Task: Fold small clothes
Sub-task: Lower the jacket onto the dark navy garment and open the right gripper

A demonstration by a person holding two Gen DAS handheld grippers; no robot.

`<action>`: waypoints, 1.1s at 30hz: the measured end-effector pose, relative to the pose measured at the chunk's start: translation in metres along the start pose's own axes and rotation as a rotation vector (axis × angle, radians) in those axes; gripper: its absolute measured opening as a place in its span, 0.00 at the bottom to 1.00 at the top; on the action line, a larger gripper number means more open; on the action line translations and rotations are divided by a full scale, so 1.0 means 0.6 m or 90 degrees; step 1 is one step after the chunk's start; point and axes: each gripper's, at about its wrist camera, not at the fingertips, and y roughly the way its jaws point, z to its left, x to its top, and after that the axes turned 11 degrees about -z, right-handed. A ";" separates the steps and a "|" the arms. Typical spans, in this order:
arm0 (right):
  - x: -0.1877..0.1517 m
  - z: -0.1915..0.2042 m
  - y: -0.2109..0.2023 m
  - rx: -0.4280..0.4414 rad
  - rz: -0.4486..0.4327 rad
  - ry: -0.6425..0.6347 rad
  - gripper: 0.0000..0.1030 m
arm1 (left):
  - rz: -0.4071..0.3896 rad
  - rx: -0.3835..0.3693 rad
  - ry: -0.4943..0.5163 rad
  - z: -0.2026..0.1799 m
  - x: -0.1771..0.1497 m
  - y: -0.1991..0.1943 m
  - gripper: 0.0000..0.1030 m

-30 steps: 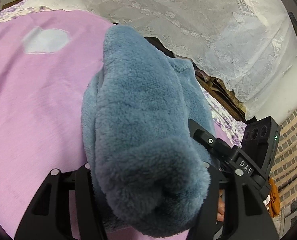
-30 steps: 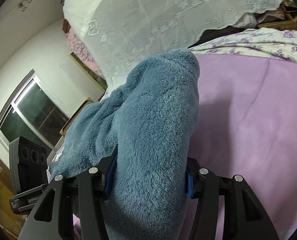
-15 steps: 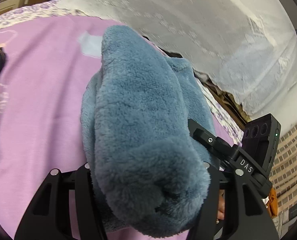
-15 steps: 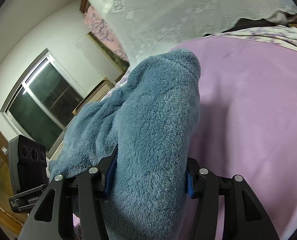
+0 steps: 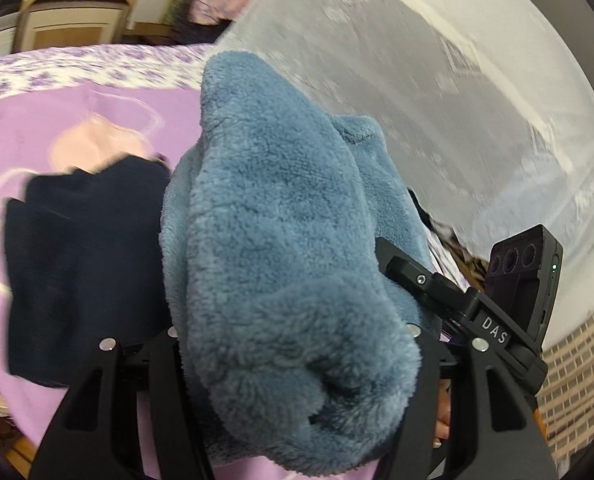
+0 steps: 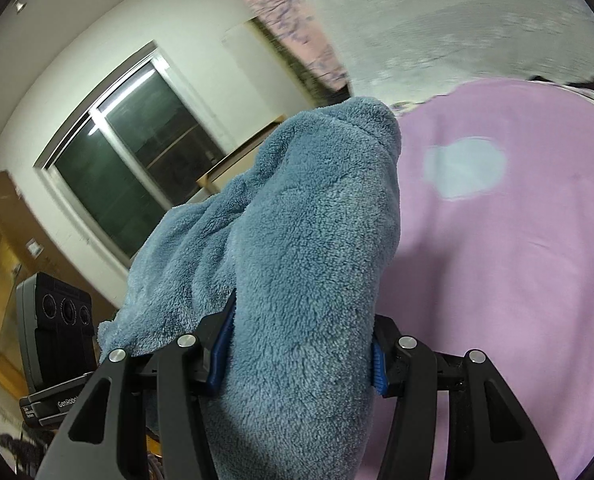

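Note:
A thick blue fleece garment [image 5: 281, 240] bulges up between the fingers of my left gripper [image 5: 293, 344], which is shut on it; the fabric hides the fingertips. The same blue fleece garment [image 6: 309, 248] fills my right gripper [image 6: 297, 360], whose blue pads press its folded bulk from both sides. The garment hangs lifted above a pink-purple blanket [image 6: 517, 280]. A folded dark navy garment [image 5: 77, 264] lies on the pink-purple blanket [image 5: 25, 128] to the left of the fleece. The right gripper's camera block [image 5: 525, 276] shows at the right edge of the left wrist view.
A white lace curtain [image 5: 437, 100] hangs behind the bed. The blanket carries a pale blue patch [image 6: 465, 168] and a peach patch [image 5: 93, 144]. A floral sheet [image 5: 77, 68] borders it. A dark window [image 6: 137, 176] and wooden furniture [image 5: 69, 20] stand beyond.
Both grippers have swept sideways across the bed with the fleece still clamped. The navy garment has come into the left wrist view, and the window and pale blue patch into the right wrist view.

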 end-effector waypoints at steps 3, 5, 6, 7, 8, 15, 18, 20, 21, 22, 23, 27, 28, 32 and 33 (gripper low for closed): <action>0.001 0.042 0.043 0.022 0.022 -0.008 0.53 | -0.018 0.024 -0.012 0.039 0.030 -0.029 0.55; 0.003 0.064 0.070 0.032 0.035 -0.012 0.53 | -0.025 0.034 -0.020 0.063 0.044 -0.042 0.55; 0.003 0.075 0.082 0.036 0.042 -0.015 0.53 | -0.029 0.039 -0.027 0.078 0.052 -0.049 0.55; 0.004 0.084 0.093 0.039 0.047 -0.018 0.53 | -0.032 0.043 -0.033 0.090 0.056 -0.054 0.55; 0.003 0.095 0.107 0.042 0.055 -0.024 0.53 | -0.034 0.044 -0.039 0.102 0.059 -0.057 0.55; -0.024 0.117 0.155 0.031 0.099 -0.045 0.53 | -0.022 0.047 -0.085 0.177 0.056 -0.046 0.56; -0.039 0.115 0.167 0.023 0.110 -0.049 0.53 | -0.014 0.042 -0.097 0.194 0.049 -0.029 0.57; -0.050 0.108 0.169 0.017 0.115 -0.053 0.54 | -0.011 0.035 -0.106 0.205 0.041 -0.018 0.60; -0.053 0.105 0.171 0.013 0.118 -0.059 0.55 | -0.009 0.032 -0.111 0.212 0.037 -0.012 0.63; -0.058 0.104 0.172 0.007 0.124 -0.068 0.55 | -0.007 0.034 -0.113 0.217 0.032 -0.006 0.65; -0.061 0.101 0.176 0.002 0.129 -0.074 0.56 | -0.003 0.040 -0.117 0.223 0.026 0.001 0.71; -0.077 0.075 0.186 -0.001 0.150 -0.059 0.64 | -0.006 0.049 -0.094 0.229 0.007 0.021 0.75; -0.079 0.064 0.188 0.002 0.152 -0.045 0.67 | -0.011 0.054 -0.085 0.226 0.005 0.022 0.75; -0.097 0.026 0.193 0.019 0.153 0.015 0.74 | -0.038 0.092 -0.038 0.208 -0.014 0.028 0.76; -0.099 0.026 0.192 0.020 0.152 0.015 0.74 | -0.044 0.095 -0.038 0.207 -0.016 0.028 0.76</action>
